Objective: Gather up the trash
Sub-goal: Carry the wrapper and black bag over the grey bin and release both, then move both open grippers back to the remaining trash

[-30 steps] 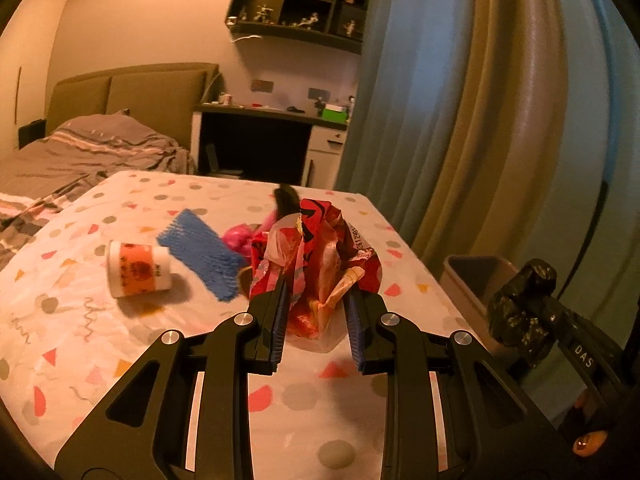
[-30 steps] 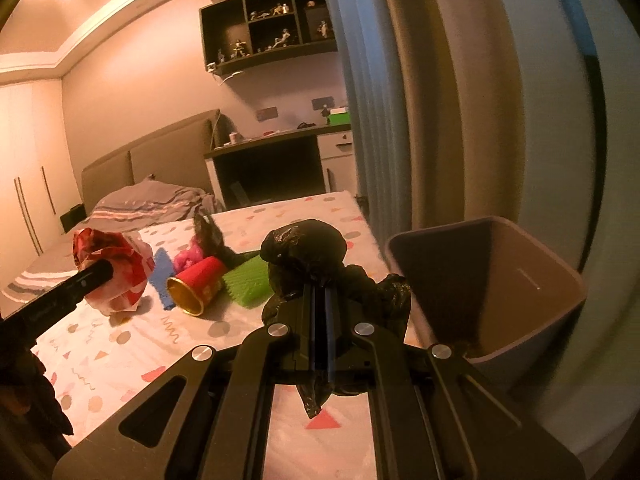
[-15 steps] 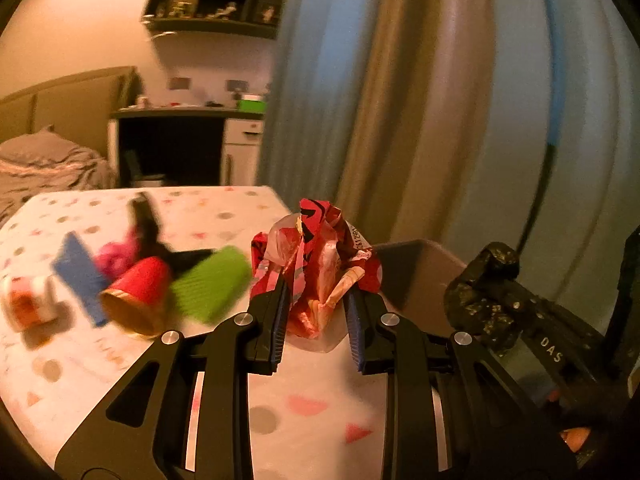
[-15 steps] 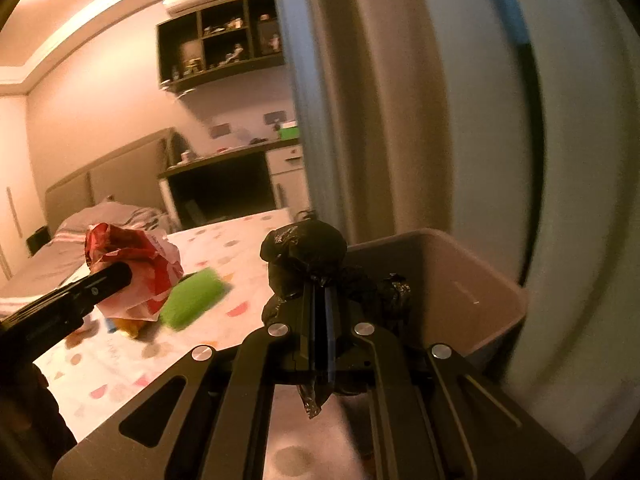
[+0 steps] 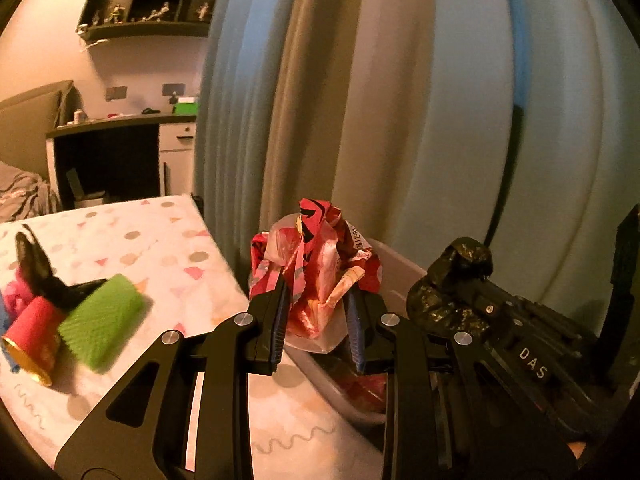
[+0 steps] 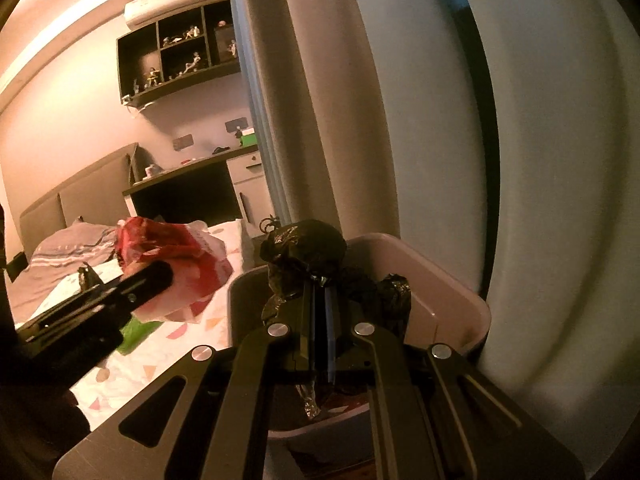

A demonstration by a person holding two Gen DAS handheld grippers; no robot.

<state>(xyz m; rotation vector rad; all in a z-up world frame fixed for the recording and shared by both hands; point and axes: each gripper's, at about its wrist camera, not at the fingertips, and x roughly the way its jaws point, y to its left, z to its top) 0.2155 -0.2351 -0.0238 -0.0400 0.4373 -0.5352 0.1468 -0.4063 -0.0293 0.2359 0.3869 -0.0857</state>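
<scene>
We see the curtain (image 5: 360, 100) filling the back of both views, hanging in broad folds right behind the bin. In front of it to the left lies the bed (image 5: 132, 248), its spotted sheet reaching the near corner beside the bin.

The bin (image 6: 452, 300) stands just off the bed's corner, against the curtain, open at the top; something red lies low inside it in the left wrist view, too dim to name.

Our left gripper (image 5: 318, 320) holds its jaws partway closed, clamped on the crumpled red wrapper (image 5: 316, 264), which bulges up between the blue pads. The wrapper hangs over the near edge of the bin, where bed and bin meet. From the right wrist view the same wrapper (image 6: 176, 268) sits off to the left of the bin's rim.

Our right gripper (image 6: 320, 312) has its jaws pinched nearly together on the black bag (image 6: 304, 248), a knotted, shiny lump held above the open bin. In the left wrist view the bag (image 5: 456, 280) sits just right of the wrapper.

On the bed lie the green roll (image 5: 100, 320), the red cup (image 5: 30, 340) on its side touching it, a dark scrap (image 5: 32, 264) and a pink bit (image 5: 12, 292) behind.
</scene>
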